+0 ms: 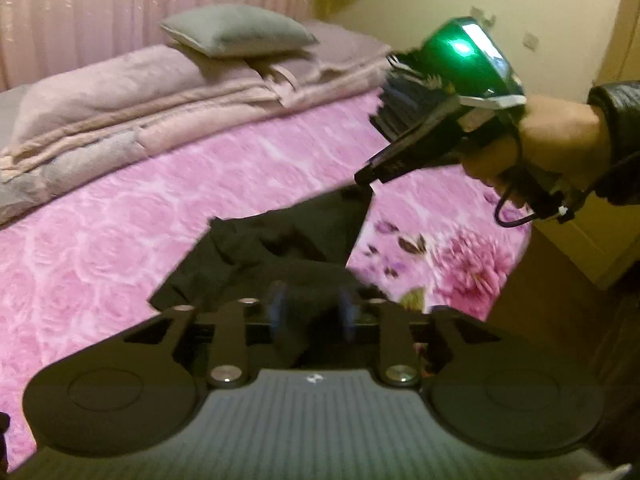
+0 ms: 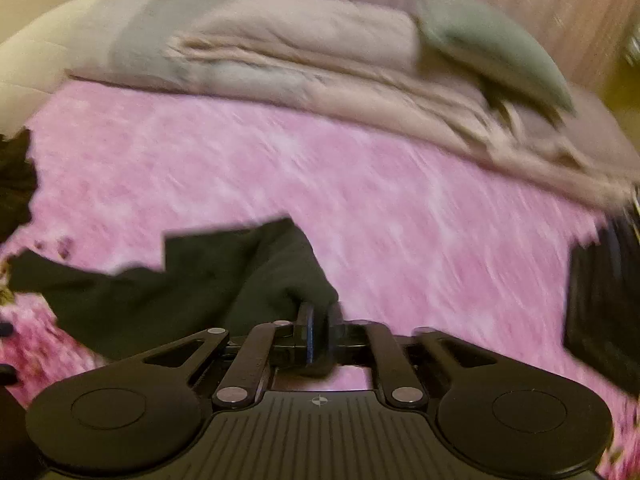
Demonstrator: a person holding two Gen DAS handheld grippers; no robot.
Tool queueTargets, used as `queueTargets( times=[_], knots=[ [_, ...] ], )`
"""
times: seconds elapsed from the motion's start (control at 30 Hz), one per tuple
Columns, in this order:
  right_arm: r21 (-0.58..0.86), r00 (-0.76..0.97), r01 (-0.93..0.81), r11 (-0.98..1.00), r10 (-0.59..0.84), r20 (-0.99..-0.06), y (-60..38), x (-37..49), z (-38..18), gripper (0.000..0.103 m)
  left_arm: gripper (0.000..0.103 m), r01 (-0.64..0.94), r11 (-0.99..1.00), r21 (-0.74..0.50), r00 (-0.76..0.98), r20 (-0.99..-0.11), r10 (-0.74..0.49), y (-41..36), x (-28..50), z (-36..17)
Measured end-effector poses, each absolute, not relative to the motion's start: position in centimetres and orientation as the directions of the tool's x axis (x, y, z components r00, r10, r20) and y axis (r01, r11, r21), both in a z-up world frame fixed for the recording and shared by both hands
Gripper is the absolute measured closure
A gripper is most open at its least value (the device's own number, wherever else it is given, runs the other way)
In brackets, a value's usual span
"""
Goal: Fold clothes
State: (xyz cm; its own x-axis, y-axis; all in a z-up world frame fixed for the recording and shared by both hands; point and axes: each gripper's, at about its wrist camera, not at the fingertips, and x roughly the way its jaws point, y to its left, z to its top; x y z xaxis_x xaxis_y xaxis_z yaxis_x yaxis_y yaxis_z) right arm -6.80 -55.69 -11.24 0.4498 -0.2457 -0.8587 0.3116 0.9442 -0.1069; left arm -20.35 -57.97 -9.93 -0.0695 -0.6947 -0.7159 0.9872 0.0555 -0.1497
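Observation:
A black garment [image 1: 280, 252] lies crumpled on the pink floral bedspread [image 1: 120, 240]. My left gripper [image 1: 312, 312] is open, its blue-padded fingers spread over the near edge of the garment. My right gripper [image 1: 366, 178] shows in the left wrist view, held by a hand, pinching the garment's far corner and lifting it. In the right wrist view my right gripper [image 2: 318, 332] is shut on a fold of the black garment [image 2: 192, 284], which trails off to the left.
Folded pinkish blankets [image 1: 140, 108] with a grey pillow [image 1: 236, 34] on top lie along the far side of the bed. A pink curtain [image 1: 120, 4] hangs behind. The bed's edge and floor [image 1: 560, 300] are at the right. A dark object [image 2: 608, 300] sits right.

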Motion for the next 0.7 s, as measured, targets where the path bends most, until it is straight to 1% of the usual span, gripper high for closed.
queueTargets(
  times=[0.03, 0.07, 0.13, 0.2, 0.27, 0.37, 0.4, 0.43, 0.47, 0.57, 0.6, 0.63, 0.7],
  knots=[
    [-0.103, 0.456, 0.324, 0.940, -0.251, -0.854, -55.9, -8.0, -11.4, 0.027, 0.070, 0.988, 0.060, -0.145, -0.067, -0.733, -0.677, -58.1, -20.0, -10.5],
    [-0.088, 0.462, 0.313, 0.946, -0.232, -0.856, -55.4, -8.4, -11.7, 0.023, 0.067, 0.988, 0.064, -0.141, -0.064, -0.749, -0.659, -58.2, -19.7, -11.0],
    [-0.045, 0.474, 0.269, 0.962, -0.173, -0.863, -53.7, -8.3, -12.6, 0.023, 0.060, 0.990, 0.086, -0.116, -0.039, -0.787, -0.616, -58.0, -18.8, -12.3],
    [-0.012, 0.486, 0.197, 0.980, -0.109, -0.867, -51.6, -7.6, -13.8, 0.023, 0.059, 0.990, 0.118, -0.073, 0.006, -0.825, -0.565, -57.2, -17.5, -13.9],
    [-0.007, 0.500, 0.058, 0.998, -0.035, -0.865, -48.3, -5.8, -15.6, 0.023, 0.059, 0.987, 0.160, -0.026, 0.061, -0.855, -0.514, -57.0, -15.6, -15.6],
    [-0.016, 0.501, -0.177, 0.984, 0.076, -0.862, -42.4, -1.5, -19.3, 0.023, 0.059, 0.972, 0.234, 0.009, 0.124, -0.870, -0.478, -54.1, -13.5, -15.5],
    [-0.024, 0.490, -0.249, 0.968, 0.105, -0.865, -40.5, 0.0, -21.0, 0.021, 0.058, 0.966, 0.257, 0.019, 0.142, -0.872, -0.468, -53.5, -12.9, -15.7],
    [-0.057, 0.479, -0.311, 0.949, 0.105, -0.872, -38.9, 1.1, -22.8, 0.016, 0.058, 0.961, 0.274, 0.032, 0.158, -0.876, -0.455, -52.8, -12.3, -15.8],
    [-0.101, 0.470, -0.368, 0.924, 0.092, -0.878, -37.6, 2.1, -24.5, 0.008, 0.058, 0.958, 0.284, 0.046, 0.174, -0.880, -0.442, -52.3, -11.9, -16.0],
    [-0.235, 0.436, -0.510, 0.827, 0.013, -0.900, -34.0, 4.2, -29.8, 0.008, 0.056, 0.947, 0.313, 0.076, 0.207, -0.888, -0.410, -50.3, -10.9, -16.5],
    [-0.245, 0.428, -0.524, 0.815, 0.003, -0.904, -33.8, 4.5, -30.7, 0.033, 0.055, 0.945, 0.320, 0.072, 0.204, -0.892, -0.402, -49.9, -10.7, -16.6],
    [-0.225, 0.431, -0.494, 0.840, 0.012, -0.902, -34.5, 4.2, -29.8, 0.052, 0.055, 0.942, 0.328, 0.067, 0.201, -0.896, -0.395, -49.5, -10.4, -16.8],
    [-0.160, 0.448, -0.392, 0.906, 0.036, -0.893, -36.6, 3.3, -26.5, 0.095, 0.055, 0.941, 0.333, 0.057, 0.191, -0.902, -0.387, -48.7, -10.0, -17.0]
  ],
)
